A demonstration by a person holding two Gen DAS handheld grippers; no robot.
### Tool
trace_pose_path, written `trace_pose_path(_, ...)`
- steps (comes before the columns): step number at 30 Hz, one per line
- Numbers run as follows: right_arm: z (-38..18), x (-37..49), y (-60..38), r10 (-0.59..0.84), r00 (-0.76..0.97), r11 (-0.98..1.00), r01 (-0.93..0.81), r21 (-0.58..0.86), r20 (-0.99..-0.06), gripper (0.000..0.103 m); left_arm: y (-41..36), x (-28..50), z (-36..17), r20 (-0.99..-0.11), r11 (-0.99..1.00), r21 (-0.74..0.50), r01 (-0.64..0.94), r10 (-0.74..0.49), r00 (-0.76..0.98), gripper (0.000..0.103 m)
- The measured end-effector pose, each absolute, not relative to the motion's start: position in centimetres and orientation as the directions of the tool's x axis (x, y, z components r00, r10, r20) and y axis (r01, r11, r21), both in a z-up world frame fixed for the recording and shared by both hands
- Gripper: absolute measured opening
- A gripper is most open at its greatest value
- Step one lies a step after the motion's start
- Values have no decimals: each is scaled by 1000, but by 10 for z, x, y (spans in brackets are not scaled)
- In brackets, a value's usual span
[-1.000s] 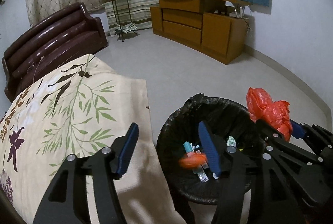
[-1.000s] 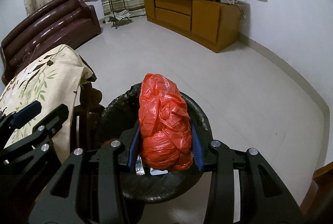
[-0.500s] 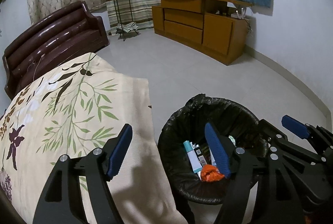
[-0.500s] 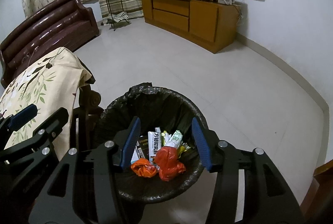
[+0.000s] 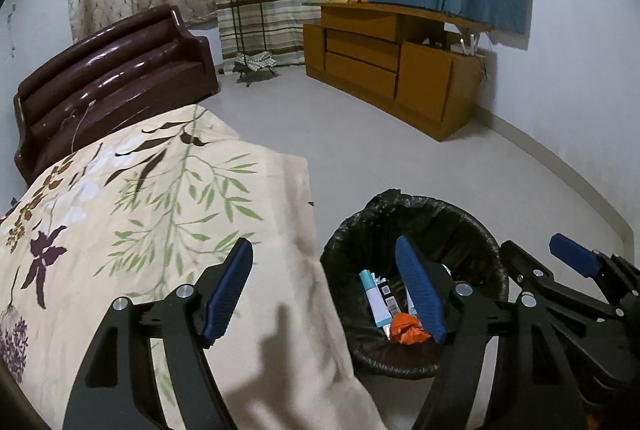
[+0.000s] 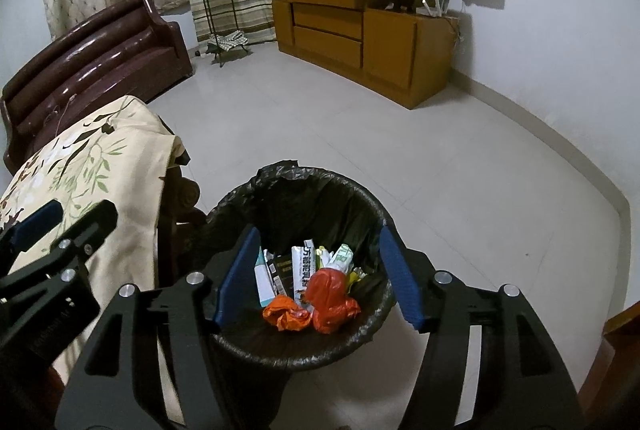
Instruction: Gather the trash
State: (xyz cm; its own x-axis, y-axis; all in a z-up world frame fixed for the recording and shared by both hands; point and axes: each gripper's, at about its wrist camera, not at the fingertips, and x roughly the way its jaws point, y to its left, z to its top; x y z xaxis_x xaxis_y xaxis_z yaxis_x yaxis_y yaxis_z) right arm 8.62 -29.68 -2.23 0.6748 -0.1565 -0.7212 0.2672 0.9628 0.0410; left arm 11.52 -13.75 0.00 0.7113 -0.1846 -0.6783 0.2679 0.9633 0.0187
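Observation:
A round bin with a black liner (image 6: 352,198) stands on the floor beside the table; it also shows in the left wrist view (image 5: 476,226). Inside lie a red plastic bag (image 6: 330,294), a crumpled orange wrapper (image 6: 286,316) and several packets and boxes (image 6: 304,264). My right gripper (image 6: 318,276) is open and empty, held just above the bin. My left gripper (image 5: 328,290) is open and empty, over the table edge and the bin's left rim. The orange wrapper (image 5: 406,328) shows in the bin beside its right finger.
A table under a cream floral cloth (image 5: 120,214) is at the left. A dark brown sofa (image 5: 108,78) stands behind it. A wooden cabinet (image 5: 392,66) and a plant stand (image 5: 244,26) line the far wall. Pale tiled floor (image 6: 440,158) lies beyond the bin.
My right gripper opened and let the red bag fall into the bin. The orange wrapper, falling a second ago, now lies in the bin. Both grippers have risen slightly.

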Motion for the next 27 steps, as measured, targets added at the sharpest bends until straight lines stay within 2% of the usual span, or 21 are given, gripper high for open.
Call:
trace_pose_path(9,-12,64,-281,-157,687,968,249,27,-709,66,-115,86,14,-646,973,29,227,-155,747,75)
trace_pose_path(27,17,16,-254,-138,730,978,205,22,-669,67,-81,36,37,-596,983,-1,182,-146,789,76)
